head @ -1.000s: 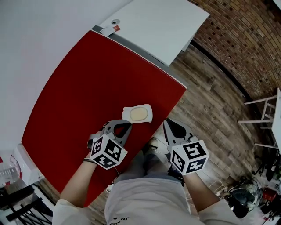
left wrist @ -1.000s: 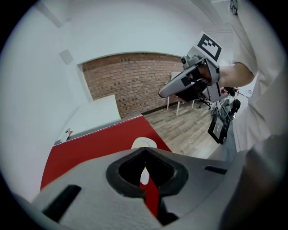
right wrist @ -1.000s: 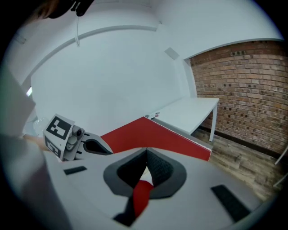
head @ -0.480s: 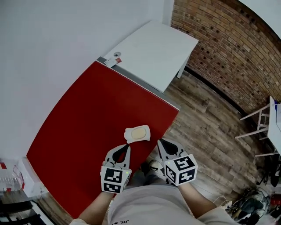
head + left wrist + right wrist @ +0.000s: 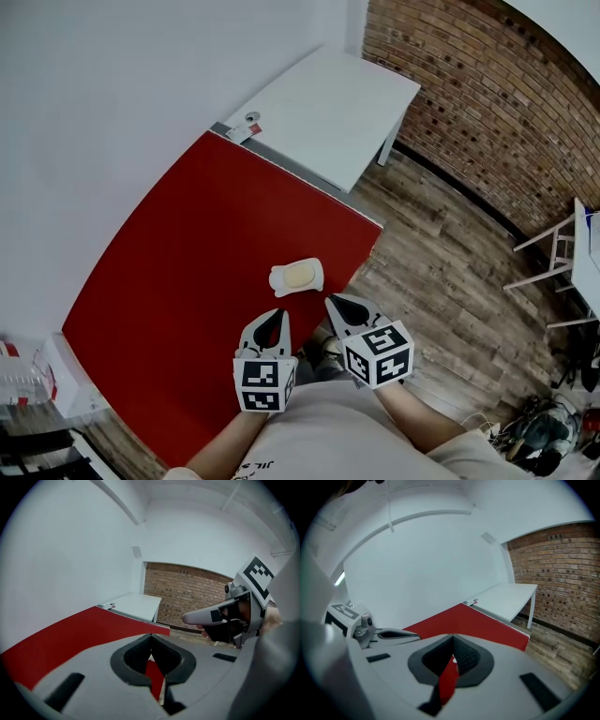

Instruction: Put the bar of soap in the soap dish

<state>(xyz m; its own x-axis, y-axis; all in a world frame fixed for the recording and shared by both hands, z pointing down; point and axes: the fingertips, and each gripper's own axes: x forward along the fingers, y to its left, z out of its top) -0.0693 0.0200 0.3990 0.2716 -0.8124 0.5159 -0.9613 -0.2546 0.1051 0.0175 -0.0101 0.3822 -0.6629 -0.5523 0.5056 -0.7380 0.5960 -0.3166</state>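
A pale yellow bar of soap [image 5: 300, 275] lies in the white soap dish [image 5: 279, 280], which sits on the red table [image 5: 187, 272] near its front right corner. My left gripper [image 5: 278, 315] hovers just short of the dish on the near side, shut and empty. My right gripper [image 5: 331, 302] hangs beside it past the table's edge, also shut with nothing held. In the left gripper view the jaws [image 5: 150, 636] meet at the tip, and the right gripper's fingers [image 5: 206, 615] show to the right. The right gripper view shows closed jaws [image 5: 453, 637] too.
A white table [image 5: 328, 103] butts against the red table's far end, with a small item [image 5: 246, 123] at its corner. Wooden floor [image 5: 450, 244] and a brick wall [image 5: 487, 84] lie to the right. A white frame [image 5: 562, 272] stands at far right.
Both grippers have drawn back from the dish toward the person and risen. The left gripper has rolled so its marker cube faces upward. The soap and dish have stayed put.
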